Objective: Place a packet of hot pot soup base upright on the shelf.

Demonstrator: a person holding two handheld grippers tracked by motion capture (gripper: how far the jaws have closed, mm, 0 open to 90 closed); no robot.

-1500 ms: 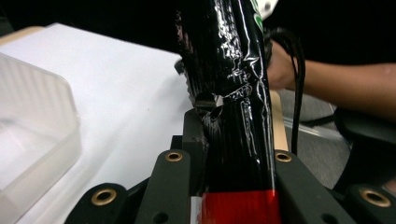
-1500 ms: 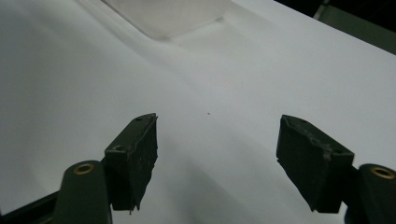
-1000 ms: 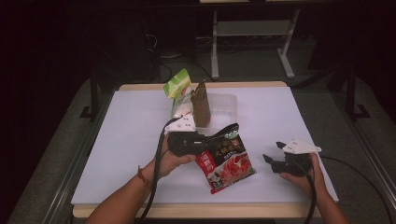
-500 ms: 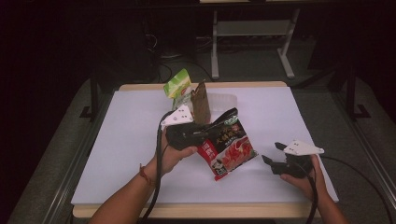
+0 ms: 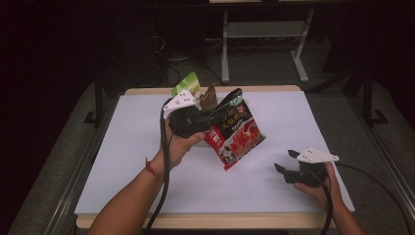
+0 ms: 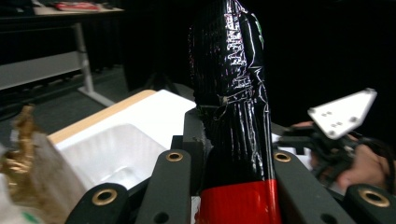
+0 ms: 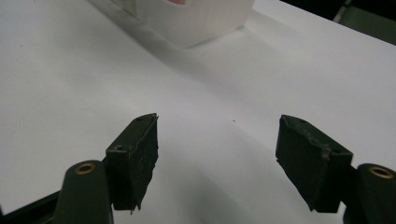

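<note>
A red and black snack packet (image 5: 235, 132) hangs in the air above the middle of the white table (image 5: 147, 161). My left gripper (image 5: 215, 115) is shut on its black top edge. In the left gripper view the packet (image 6: 233, 93) rises straight up between the jaws, black above and red below. My right gripper (image 5: 285, 161) rests low near the table's front right, open, with nothing between its fingers (image 7: 135, 154). The bare white table (image 7: 70, 84) lies under it.
A white tray (image 6: 112, 154) stands at the back of the table beneath the lifted packet. A brown and gold packet (image 5: 210, 98) and a green packet (image 5: 186, 83) stand upright beside it. Dark floor and a metal stand (image 5: 264, 34) lie beyond the far edge.
My left gripper has lifted the red packet off the table and carried it up and toward the back. The right gripper has stayed in place, open.
</note>
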